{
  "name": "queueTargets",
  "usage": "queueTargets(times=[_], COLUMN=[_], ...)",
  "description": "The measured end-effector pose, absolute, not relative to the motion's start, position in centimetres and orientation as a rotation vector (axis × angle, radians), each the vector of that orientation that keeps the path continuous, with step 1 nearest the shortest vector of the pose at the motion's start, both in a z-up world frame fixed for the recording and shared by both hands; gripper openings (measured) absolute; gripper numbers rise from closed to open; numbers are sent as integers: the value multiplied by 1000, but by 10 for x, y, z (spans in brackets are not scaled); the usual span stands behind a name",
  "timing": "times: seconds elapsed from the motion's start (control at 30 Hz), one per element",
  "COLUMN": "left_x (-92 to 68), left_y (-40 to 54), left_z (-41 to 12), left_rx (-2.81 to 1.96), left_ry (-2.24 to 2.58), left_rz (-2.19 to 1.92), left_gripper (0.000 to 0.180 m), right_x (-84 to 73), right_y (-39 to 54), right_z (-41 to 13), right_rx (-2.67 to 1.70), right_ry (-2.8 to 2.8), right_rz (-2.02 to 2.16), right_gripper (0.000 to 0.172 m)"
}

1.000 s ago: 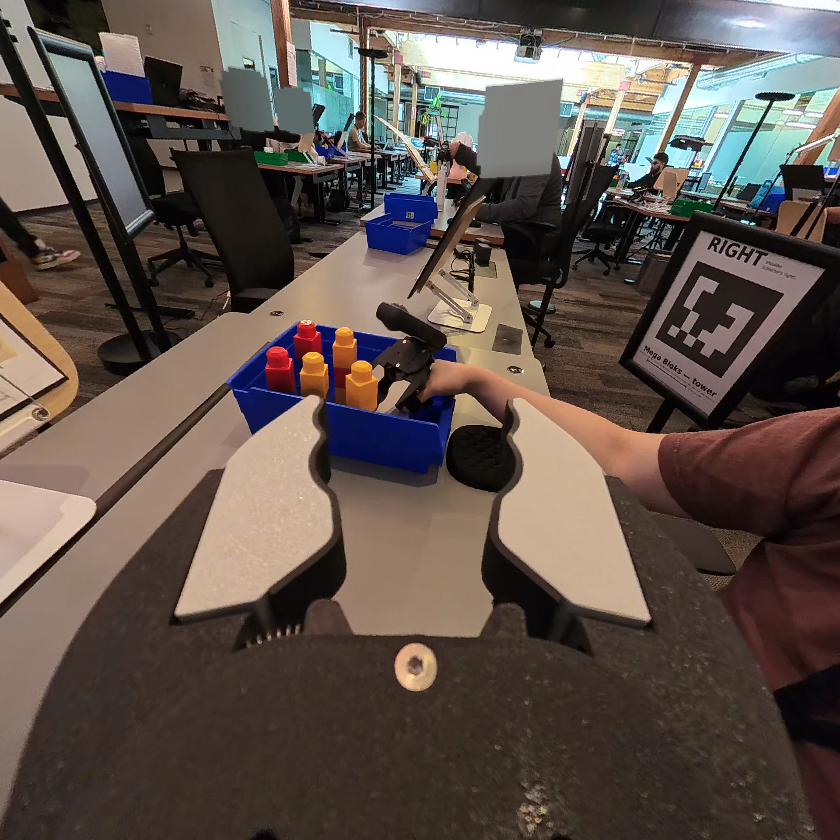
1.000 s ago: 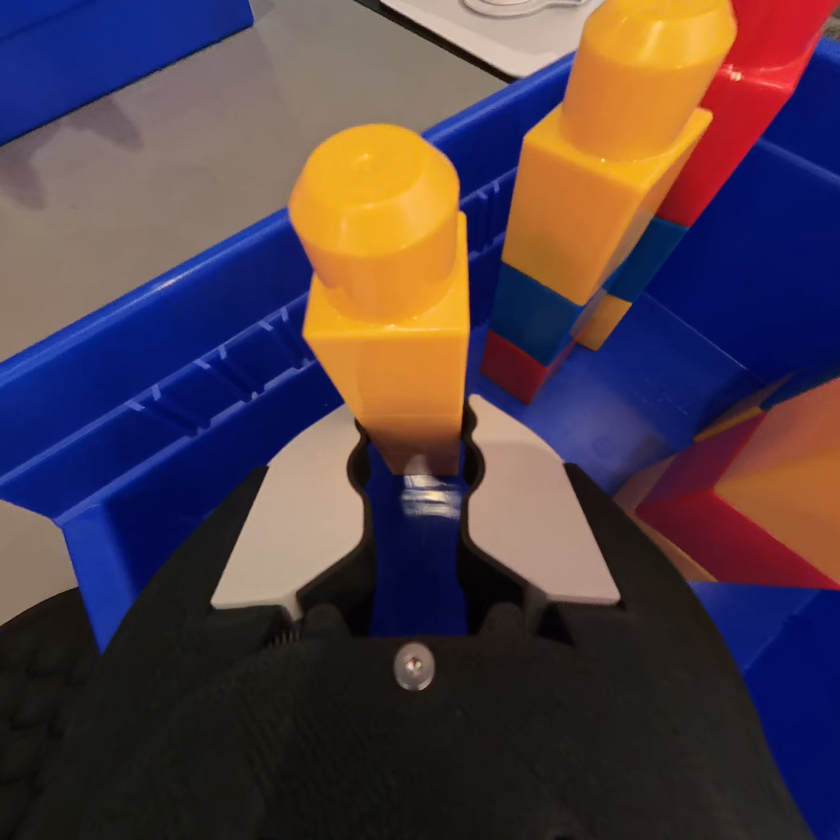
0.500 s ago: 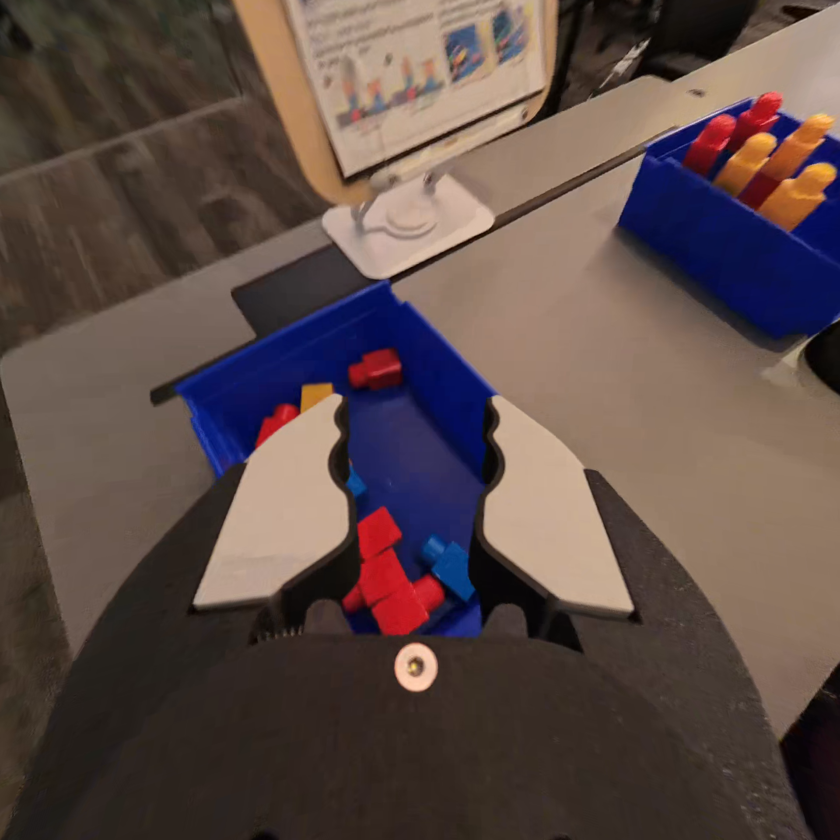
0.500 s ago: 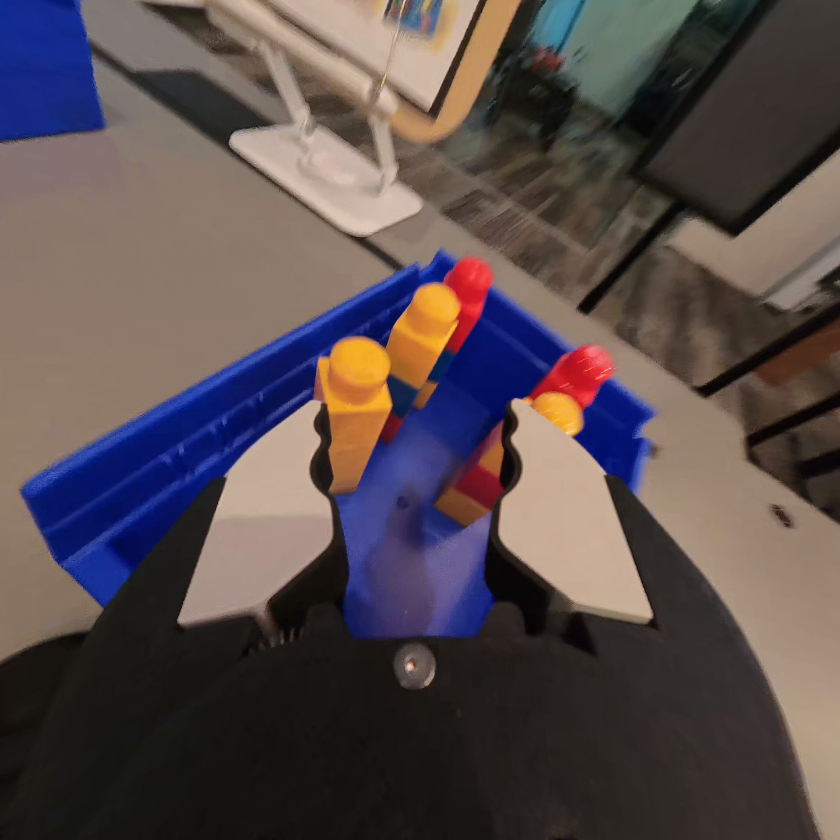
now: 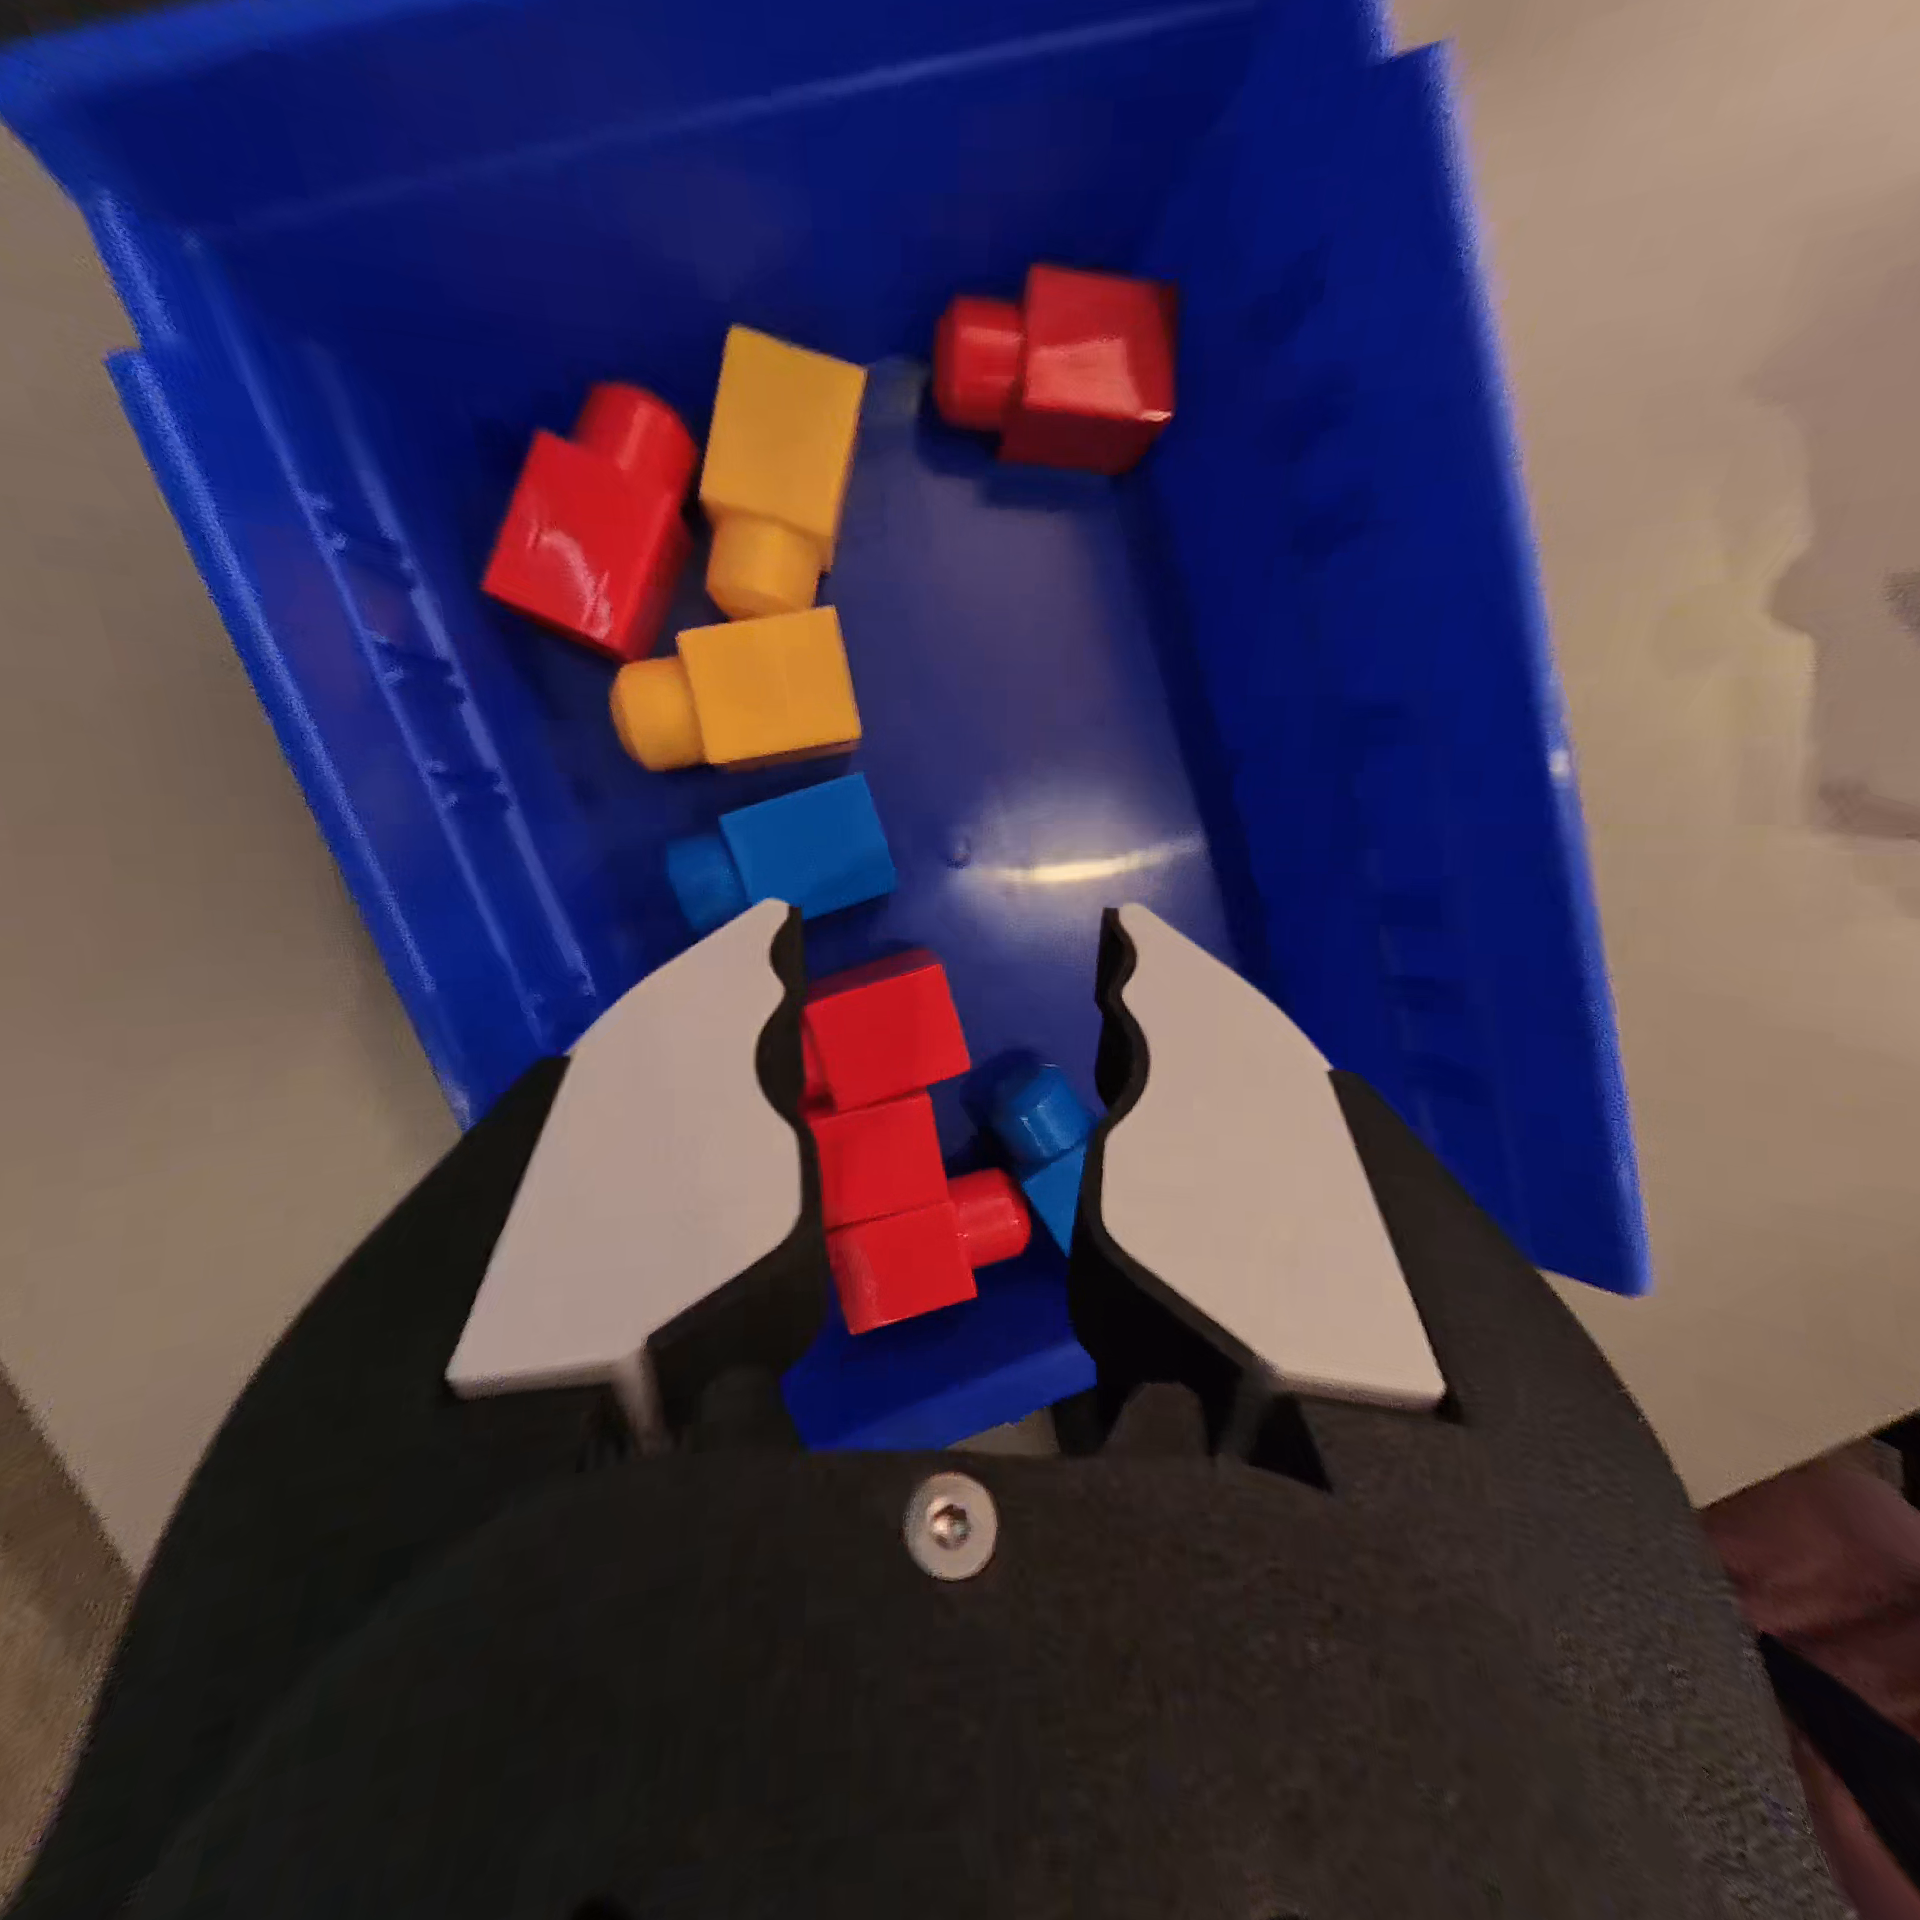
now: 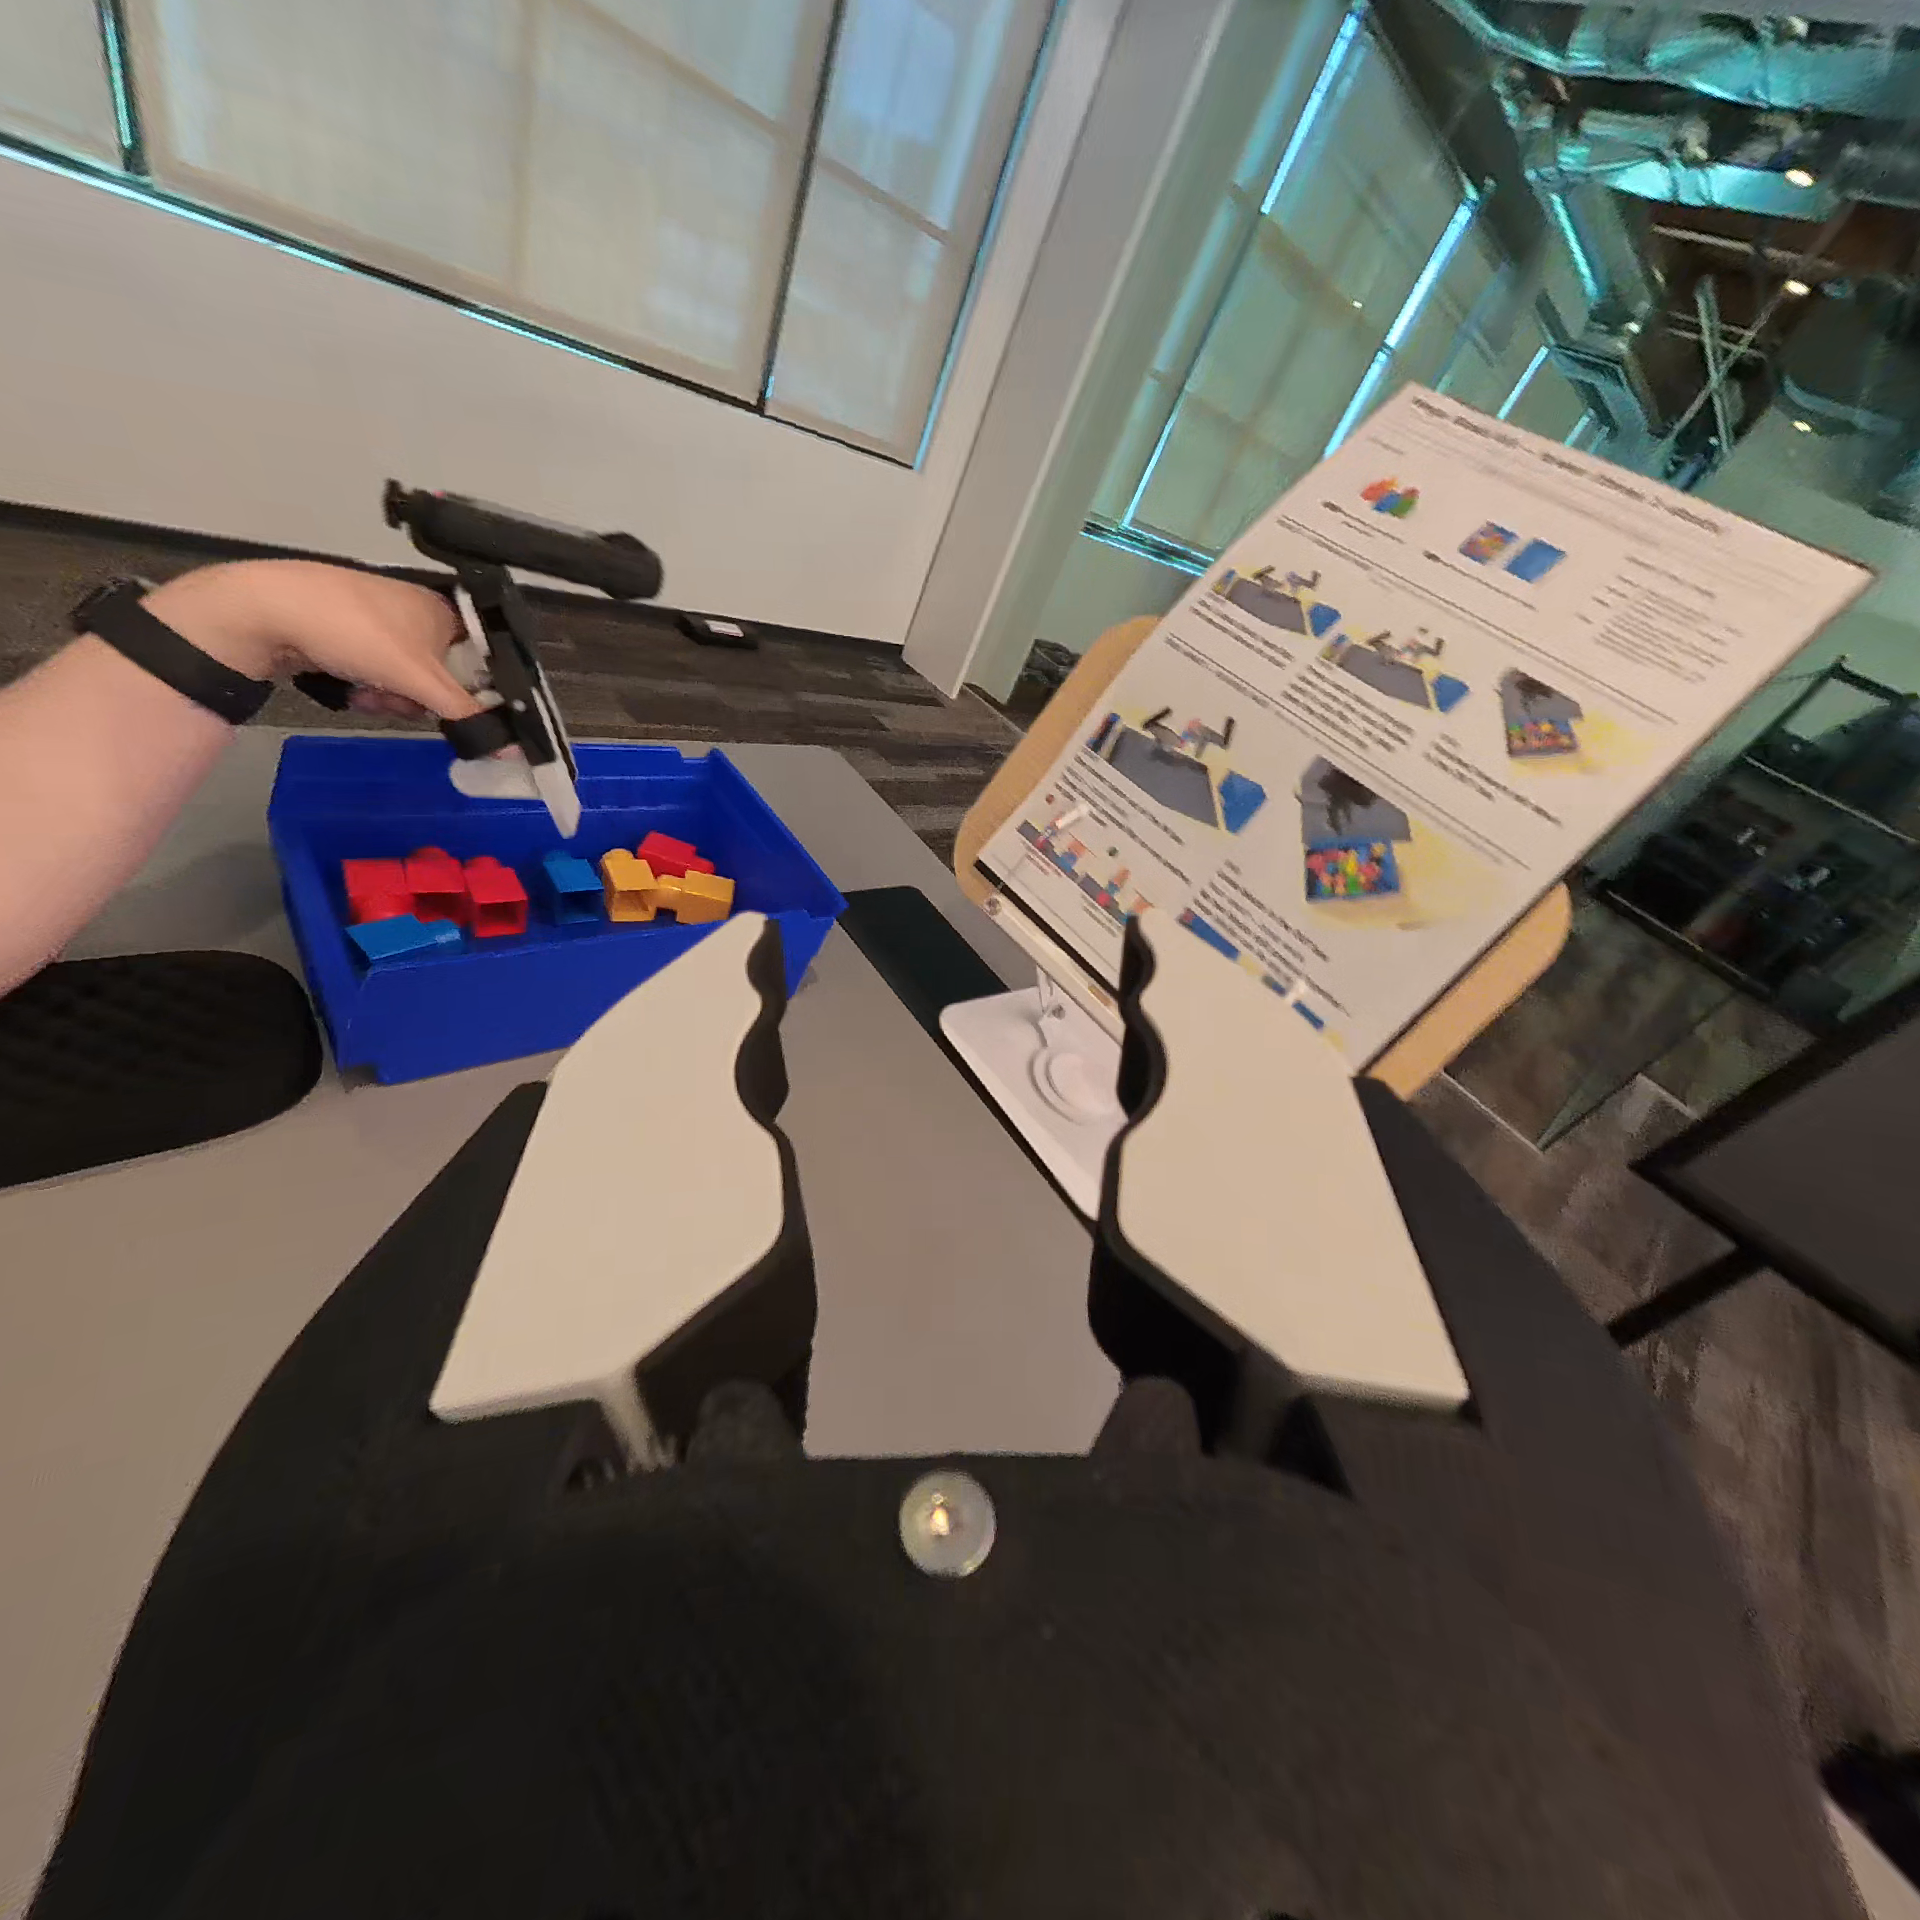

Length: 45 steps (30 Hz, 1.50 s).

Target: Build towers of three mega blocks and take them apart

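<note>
— Left gripper point(image 5: 945, 914) hangs over the blue bin point(image 5: 1382, 665), jaws apart, nothing held; loose blocks lie inside, a red block point(image 5: 883, 1023) just below.

— Crowded there: it could nudge neighbours. Right gripper point(image 6: 945, 930), jaws wide and bare, waits above the worktop point(image 6: 914, 1195).

Glossy plastic bin point(image 5: 1351, 623) (blocks point(image 5: 774, 686) too), seemingly matt table point(image 6: 914, 1195).

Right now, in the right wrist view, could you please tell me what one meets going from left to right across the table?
Black textured pad → blue bin of loose blocks, with the left gripper above it → white stand base → instruction board.
</note>
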<state>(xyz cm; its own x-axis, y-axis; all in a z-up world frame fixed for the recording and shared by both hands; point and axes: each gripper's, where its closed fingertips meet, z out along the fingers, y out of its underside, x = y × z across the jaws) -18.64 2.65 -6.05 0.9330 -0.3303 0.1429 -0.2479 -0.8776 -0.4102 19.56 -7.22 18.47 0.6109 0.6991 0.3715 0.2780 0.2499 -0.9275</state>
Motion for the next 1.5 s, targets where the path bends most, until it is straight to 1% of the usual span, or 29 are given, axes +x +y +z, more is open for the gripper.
queueTargets(times=[0.1, 0.3, 0.47, 0.6, 0.67, 0.77, 0.97, 1.0, 1.07, 1.1, 1.2, 1.3, 1.4, 1.5], left_x=[-190, -194, -201, -209, -212, -217, -213, -214, -215, -215, -213, -210, -197, -152], left_y=[26, 29, 31, 37, 36, 35, 40, 40, 38, 38, 36, 33, 30, 33], left_z=[-77, -102, -107, -119, -127, -134, -144, -146, -152, -152, -147, -128, -92, -35], left_rx=[-2788, -2907, -2934, -2958, -2994, -3021, -3021, -3029, -3054, -3054, -3048, -3003, -2881, -2603], left_ry=[391, 344, 306, 300, 274, 254, 242, 244, 246, 250, 272, 299, 340, 496], left_rz=[-225, -101, 11, 108, 133, 162, 105, 114, 125, 125, 117, 90, -8, -214], left_gripper=[56, 62, 70, 67, 75, 79, 77, 75, 65, 65, 64, 65, 64, 64], right_x=[175, 167, 175, 182, 185, 187, 184, 183, 182, 181, 179, 176, 170, 157], right_y=[-66, -49, -45, -47, -49, -51, -55, -55, -54, -54, -53, -49, -44, -37], right_z=[178, 139, 135, 138, 138, 138, 135, 134, 131, 130, 127, 121, 114, 107], right_rx=[-1329, -1421, -1428, -1421, -1423, -1425, -1427, -1431, -1438, -1440, -1449, -1463, -1485, -1533], right_ry=[-974, -1059, -1063, -1059, -1061, -1070, -1100, -1104, -1111, -1116, -1131, -1144, -1150, -1092], right_rz=[374, 447, 465, 468, 463, 440, 431, 430, 423, 423, 420, 417, 445, 616], right_gripper=[65, 65, 64, 64, 63, 62, 62, 62, 62, 61, 61, 61, 60, 58])
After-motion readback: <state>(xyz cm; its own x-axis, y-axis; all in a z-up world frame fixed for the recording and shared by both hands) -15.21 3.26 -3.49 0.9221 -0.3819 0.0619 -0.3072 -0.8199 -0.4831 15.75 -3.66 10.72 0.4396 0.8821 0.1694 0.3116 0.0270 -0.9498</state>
